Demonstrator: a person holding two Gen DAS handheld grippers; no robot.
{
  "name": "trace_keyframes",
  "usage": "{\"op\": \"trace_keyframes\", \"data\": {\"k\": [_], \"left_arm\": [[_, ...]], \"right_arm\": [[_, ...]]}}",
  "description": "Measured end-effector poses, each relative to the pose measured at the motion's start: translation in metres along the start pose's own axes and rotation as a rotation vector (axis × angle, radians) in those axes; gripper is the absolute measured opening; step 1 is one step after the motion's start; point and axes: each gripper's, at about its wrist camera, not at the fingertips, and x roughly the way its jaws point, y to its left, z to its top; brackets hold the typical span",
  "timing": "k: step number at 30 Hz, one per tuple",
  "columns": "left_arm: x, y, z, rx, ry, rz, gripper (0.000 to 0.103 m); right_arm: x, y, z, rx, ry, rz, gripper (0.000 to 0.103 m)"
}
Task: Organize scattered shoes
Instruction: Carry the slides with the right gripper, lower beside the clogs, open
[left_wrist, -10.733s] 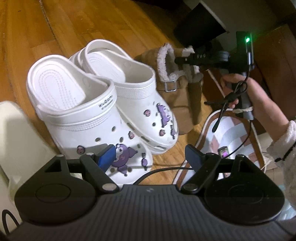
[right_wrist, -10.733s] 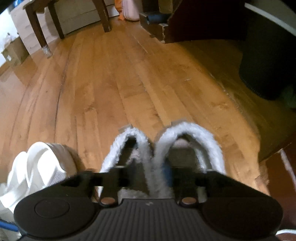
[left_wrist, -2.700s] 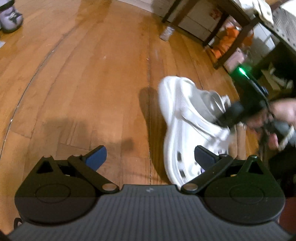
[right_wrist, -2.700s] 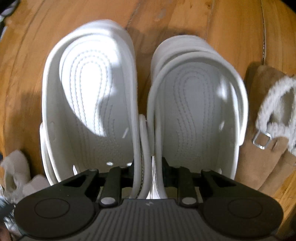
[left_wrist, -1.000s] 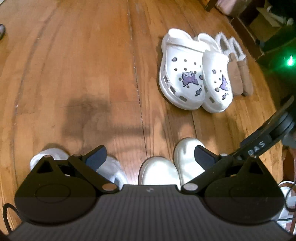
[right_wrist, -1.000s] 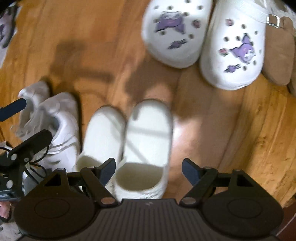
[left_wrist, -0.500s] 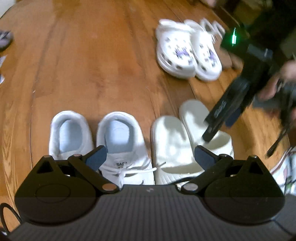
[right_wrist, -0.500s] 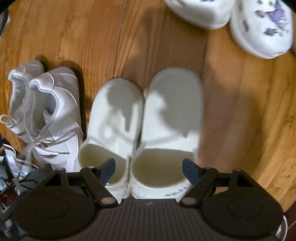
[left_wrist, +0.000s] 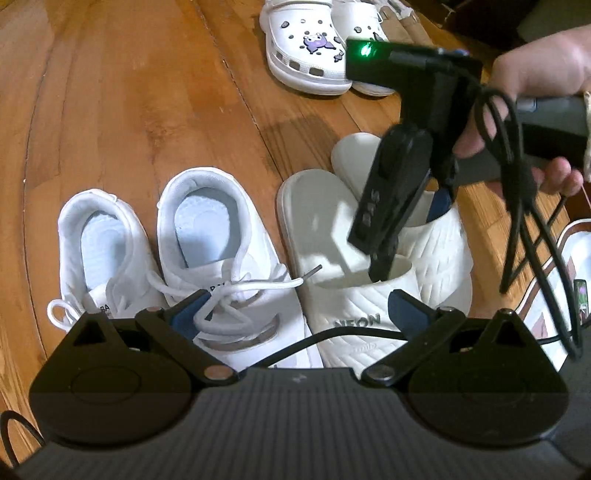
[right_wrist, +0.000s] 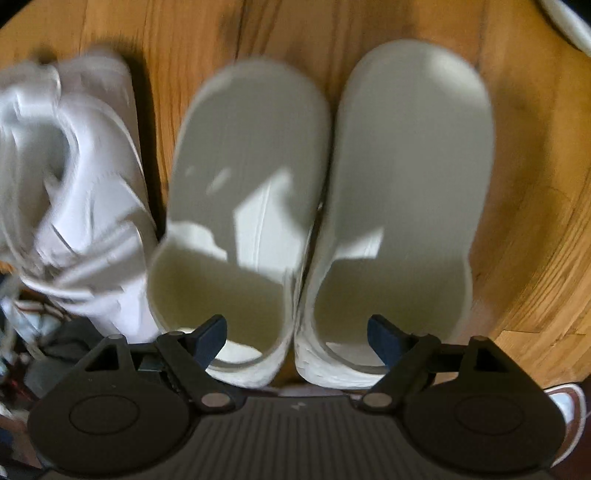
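Right gripper lowered, fingers now inside both cream slides, jaws just widened, gripping nothing.

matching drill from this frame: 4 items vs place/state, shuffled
Items:
1. white sneakers
2. cream slides
3. charm clogs
4. right tool

States:
A. far end of the floor, purple charms on the toes
B. open, one finger inside each strap opening
C. laced, side by side, left of the slides
D. side by side, one strap reading NEON

Pairs: 1-C, 2-D, 3-A, 4-B
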Motion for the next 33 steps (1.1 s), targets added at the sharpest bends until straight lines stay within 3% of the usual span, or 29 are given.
{"op": "trace_keyframes", "data": {"k": [4, 6, 9, 10, 11, 13, 22, 25, 33], "left_arm": [[0.004, 0.001, 0.000, 0.011, 0.012, 0.021, 0.103], [0.003, 0.003, 0.000, 0.003, 0.010, 0.007, 0.103], [0.004, 0.009, 0.001, -0.022, 0.006, -0.006, 0.103], [0.005, 0.010, 0.001, -0.030, 0.006, -0.008, 0.103], [0.006, 0.012, 0.001, -0.041, 0.007, -0.011, 0.103], [0.008, 0.014, -0.001, -0.059, 0.009, -0.014, 0.103], [0.008, 0.015, -0.003, -0.073, 0.001, -0.010, 0.103], [0.010, 0.017, -0.002, -0.083, 0.003, -0.006, 0.103], [0.009, 0.026, -0.001, -0.120, 0.002, -0.007, 0.103]], "right_arm": [[0.014, -0.003, -0.002, -0.020, 0.027, -0.065, 0.084], [0.023, -0.008, -0.005, -0.028, 0.042, -0.100, 0.072], [0.030, -0.009, -0.012, -0.061, 0.043, -0.058, 0.052], [0.030, -0.006, -0.014, -0.086, 0.039, -0.048, 0.037], [0.031, -0.003, -0.017, -0.106, 0.036, -0.045, 0.030], [0.033, 0.003, -0.023, -0.151, 0.035, -0.050, 0.025], [0.050, -0.001, -0.030, -0.148, 0.064, -0.034, 0.024], [0.056, -0.009, -0.031, -0.118, 0.048, -0.014, 0.029], [0.063, -0.011, -0.055, -0.170, -0.003, -0.032, 0.024]]}}
